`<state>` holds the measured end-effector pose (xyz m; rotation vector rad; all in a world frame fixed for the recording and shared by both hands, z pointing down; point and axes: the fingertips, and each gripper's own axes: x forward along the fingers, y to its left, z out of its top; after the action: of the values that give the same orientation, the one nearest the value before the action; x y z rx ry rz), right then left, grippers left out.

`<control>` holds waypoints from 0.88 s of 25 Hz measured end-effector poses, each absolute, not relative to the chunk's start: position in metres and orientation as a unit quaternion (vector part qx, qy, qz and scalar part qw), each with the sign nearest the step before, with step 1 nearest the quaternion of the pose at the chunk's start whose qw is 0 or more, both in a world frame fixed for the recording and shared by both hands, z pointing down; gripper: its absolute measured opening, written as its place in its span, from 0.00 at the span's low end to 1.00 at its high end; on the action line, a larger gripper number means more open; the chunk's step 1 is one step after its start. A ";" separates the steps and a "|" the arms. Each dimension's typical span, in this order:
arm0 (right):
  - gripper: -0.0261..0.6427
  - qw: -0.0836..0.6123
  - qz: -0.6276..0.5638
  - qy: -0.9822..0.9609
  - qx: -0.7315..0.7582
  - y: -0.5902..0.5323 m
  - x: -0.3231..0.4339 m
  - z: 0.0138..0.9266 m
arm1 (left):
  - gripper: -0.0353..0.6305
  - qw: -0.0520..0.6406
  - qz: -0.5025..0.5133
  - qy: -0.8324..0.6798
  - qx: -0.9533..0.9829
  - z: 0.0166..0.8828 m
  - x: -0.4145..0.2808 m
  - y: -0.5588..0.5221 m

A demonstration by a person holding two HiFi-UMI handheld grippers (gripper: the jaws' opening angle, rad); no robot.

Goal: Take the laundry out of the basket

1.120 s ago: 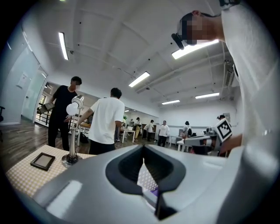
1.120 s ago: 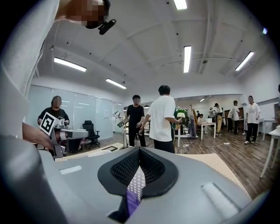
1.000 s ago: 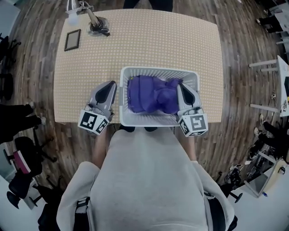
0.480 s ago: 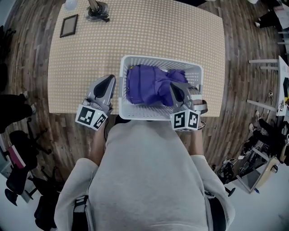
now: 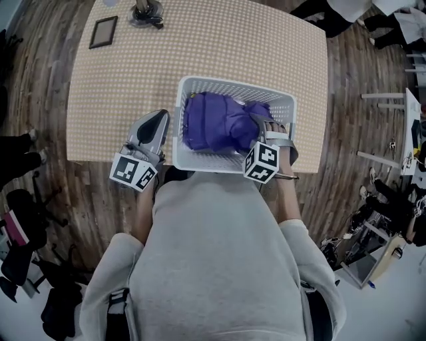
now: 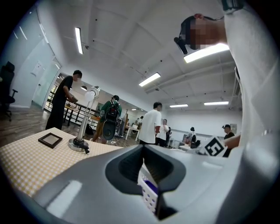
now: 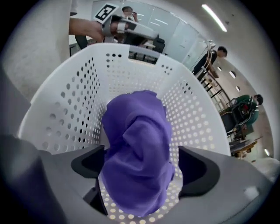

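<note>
A white perforated laundry basket (image 5: 233, 85) stands at the near edge of the table, with a bundle of purple laundry (image 5: 216, 123) in it. My right gripper (image 5: 263, 130) reaches into the basket's near right corner. In the right gripper view its jaws are opening and stand wide on either side of the purple laundry (image 7: 138, 148), which bulges between them inside the basket (image 7: 78, 100); the pads do not press on it. My left gripper (image 5: 156, 120) lies just outside the basket's left wall, its jaws together and empty. A sliver of the basket (image 6: 148, 199) shows past its tips.
The checked table (image 5: 133, 73) holds a small dark picture frame (image 5: 105, 31) and a lamp base (image 5: 146, 10) at its far left corner. The person's torso is right against the near edge. Several people stand in the room beyond.
My right gripper has swung from the basket's right rim inward over the purple laundry, and its jaws have spread apart. The left gripper has barely moved.
</note>
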<state>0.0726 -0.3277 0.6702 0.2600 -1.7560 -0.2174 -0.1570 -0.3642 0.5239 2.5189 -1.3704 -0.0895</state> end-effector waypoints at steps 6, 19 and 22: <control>0.93 0.676 -0.020 -0.735 0.049 -0.343 0.072 0.736 | 0.07 0.133 -0.044 -0.488 0.862 0.519 -0.164 -0.359; 0.89 0.729 0.015 -0.684 -0.021 -0.342 0.069 0.803 | 0.07 0.142 -0.055 -0.499 0.853 0.526 -0.175 -0.361; 0.80 0.726 0.024 -0.686 -0.019 -0.342 0.068 0.802 | 0.07 0.144 -0.058 -0.489 0.858 0.525 -0.169 -0.362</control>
<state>0.0679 -0.3416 0.8021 -0.0408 -1.5137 0.0530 -0.1694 -0.3621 0.5246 2.4747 -1.4099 -0.1678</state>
